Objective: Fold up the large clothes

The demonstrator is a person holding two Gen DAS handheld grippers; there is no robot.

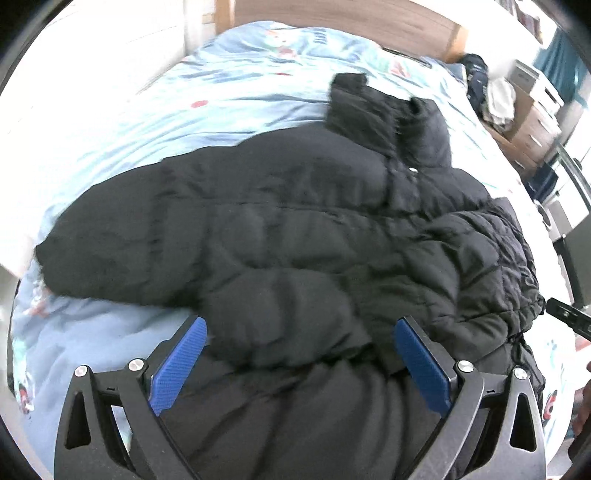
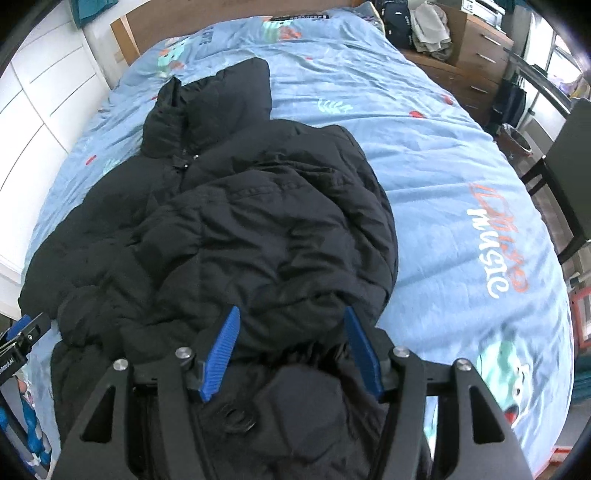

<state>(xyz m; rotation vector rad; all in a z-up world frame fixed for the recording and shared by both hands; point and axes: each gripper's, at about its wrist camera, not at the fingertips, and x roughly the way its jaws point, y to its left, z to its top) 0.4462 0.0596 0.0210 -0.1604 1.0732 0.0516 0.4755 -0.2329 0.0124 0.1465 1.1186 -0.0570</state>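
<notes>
A large black puffer jacket [image 1: 295, 229] lies on a light blue printed bedsheet [image 1: 229, 88], hood toward the headboard. Its right side is folded over the middle, seen in the right wrist view [image 2: 258, 229]. My left gripper [image 1: 301, 325] is open, its blue pads on either side of a puffy sleeve near the jacket's lower left. My right gripper [image 2: 291, 314] is open, its pads straddling the folded-over fabric near the hem. The tip of the right gripper shows at the right edge of the left wrist view [image 1: 569, 317].
A wooden headboard [image 2: 207, 18] stands at the far end. White cupboards [image 2: 44, 92] line the left side. A wooden chest of drawers [image 2: 476, 55] with clothes on it and a dark chair [image 2: 569, 177] stand to the right of the bed.
</notes>
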